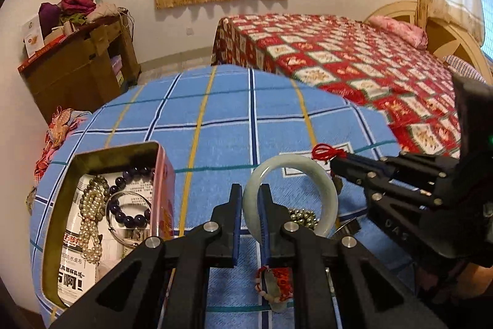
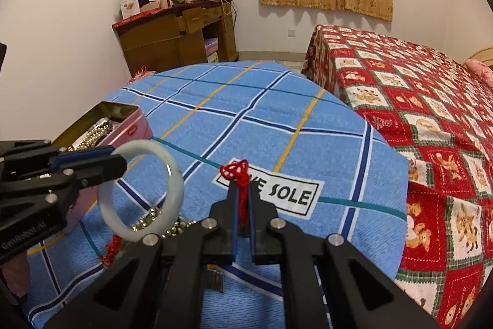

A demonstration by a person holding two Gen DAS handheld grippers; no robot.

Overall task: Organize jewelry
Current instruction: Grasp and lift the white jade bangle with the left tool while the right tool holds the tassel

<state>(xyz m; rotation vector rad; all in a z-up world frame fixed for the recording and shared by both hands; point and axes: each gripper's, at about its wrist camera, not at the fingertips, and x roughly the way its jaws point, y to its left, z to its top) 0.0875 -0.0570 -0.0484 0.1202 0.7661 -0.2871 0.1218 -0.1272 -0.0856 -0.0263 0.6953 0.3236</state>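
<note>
My left gripper [image 1: 250, 193] is shut on a pale jade bangle [image 1: 320, 174] and holds it upright above the blue checked cloth [image 1: 215, 119]; the bangle also shows in the right wrist view [image 2: 175, 184]. My right gripper [image 2: 243, 190] is shut on a red knotted cord [image 2: 235, 170], seen from the left wrist view [image 1: 323, 150] too. An open pink tin [image 1: 163, 174] at the left holds a pearl strand [image 1: 89, 211], a dark bead bracelet [image 1: 129, 218] and a silver bangle. A red-corded pendant [image 1: 274, 285] and a gold bead chain [image 1: 303, 216] lie on the cloth.
A bed with a red patterned cover [image 1: 354, 63] stands to the right of the table. A wooden cabinet [image 1: 80, 70] piled with clothes and boxes stands at the back left wall. A small metal clip [image 2: 214, 279] lies on the cloth under my right gripper.
</note>
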